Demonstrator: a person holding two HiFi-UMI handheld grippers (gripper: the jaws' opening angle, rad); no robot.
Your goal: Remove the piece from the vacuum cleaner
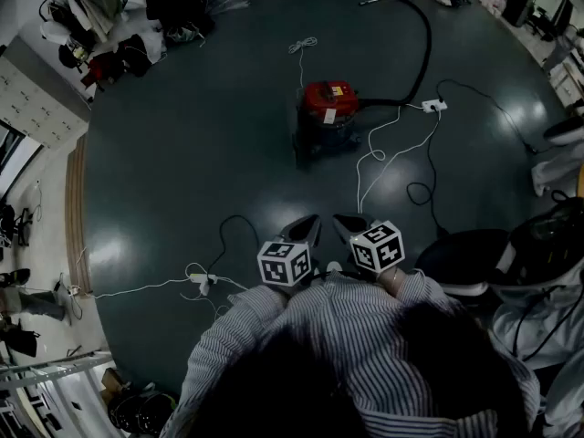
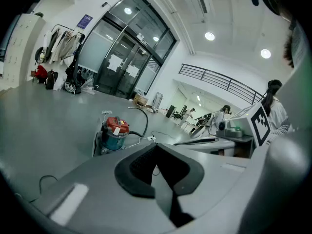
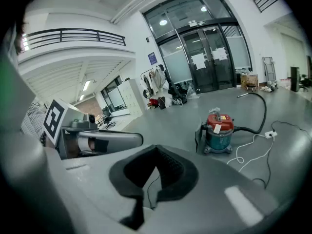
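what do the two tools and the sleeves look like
Left tool and right tool: grey bodies, black ribbed pads, each with a white cube bearing black square markers. Sleeves are white with thin dark stripes.

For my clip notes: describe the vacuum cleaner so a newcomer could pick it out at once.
In the middle of the wide dark floor stands the vacuum cleaner: a squat canister with a red lid over a teal drum. A thick black hose curves away from it, and everything else nearby is thin cable.
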